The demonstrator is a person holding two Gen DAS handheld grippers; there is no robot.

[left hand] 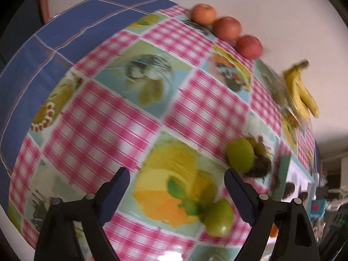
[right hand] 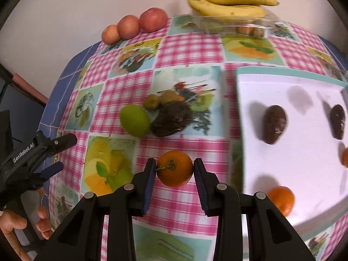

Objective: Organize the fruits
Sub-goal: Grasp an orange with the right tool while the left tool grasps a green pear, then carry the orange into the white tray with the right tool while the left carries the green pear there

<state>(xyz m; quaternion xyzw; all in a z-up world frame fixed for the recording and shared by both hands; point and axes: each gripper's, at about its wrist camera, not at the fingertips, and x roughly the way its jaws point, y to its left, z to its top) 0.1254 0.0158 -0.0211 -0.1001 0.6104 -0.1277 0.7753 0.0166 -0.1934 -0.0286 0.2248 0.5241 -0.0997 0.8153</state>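
While the right gripper (right hand: 174, 169) clamps a round orange tangerine (right hand: 175, 168), the white tray (right hand: 304, 91) holds four fruits; green fruits (right hand: 134, 120) remain out, left gripper (left hand: 177, 179) gaping empty.

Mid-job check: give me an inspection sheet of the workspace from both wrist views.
Surface: tablecloth, pink check with fruit prints.
Job's things: orange between right gripper fingers; white tray holds two dark fruits and oranges; green fruit; three apples and bananas at far edge.
Clutter: clear plastic container under bananas.
Grippers: right gripper closed on orange; left gripper open, empty.
Cables: nothing seen.
Surroundings: pale wall.
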